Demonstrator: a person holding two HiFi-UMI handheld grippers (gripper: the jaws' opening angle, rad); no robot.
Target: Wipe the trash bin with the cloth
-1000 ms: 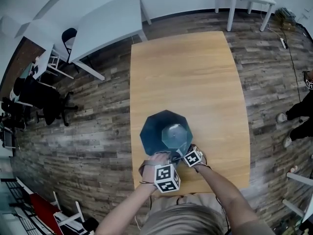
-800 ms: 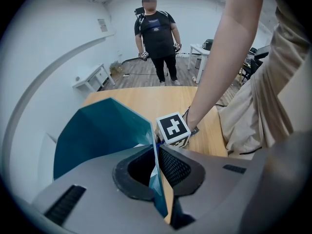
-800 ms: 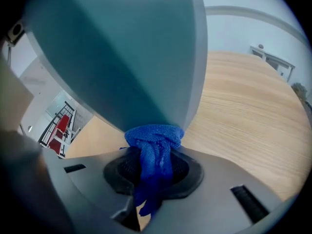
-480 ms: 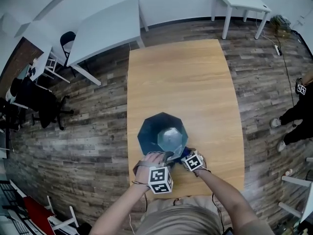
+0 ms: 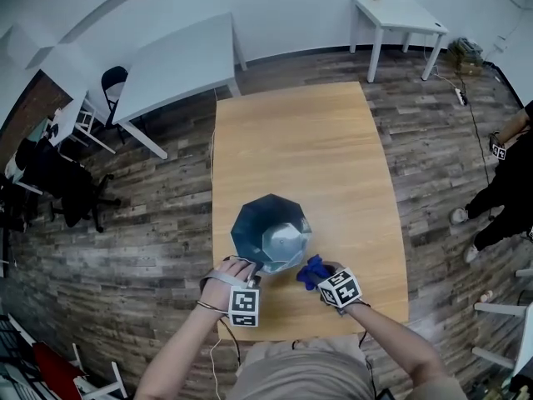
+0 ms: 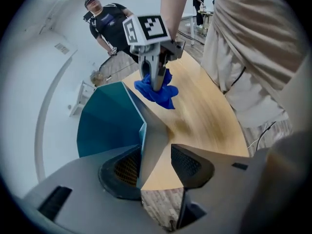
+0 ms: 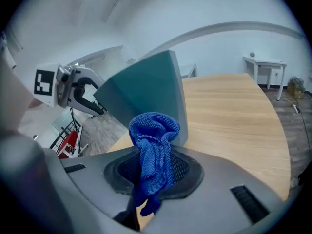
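Right gripper view, fingers (image 7: 191,171) pinching cloth (image 7: 153,150), left fingers (image 6: 192,165) just opening, bin wall (image 6: 108,126) between

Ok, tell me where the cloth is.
Head view, lower centre: the cloth is pinched in the right gripper, just right of the bin, near the table edge.

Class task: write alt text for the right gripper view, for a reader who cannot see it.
A crumpled blue cloth is clamped between the closed jaws of the right gripper and fills the foreground. Behind it, a faceted teal trash bin stands on a light wooden table.
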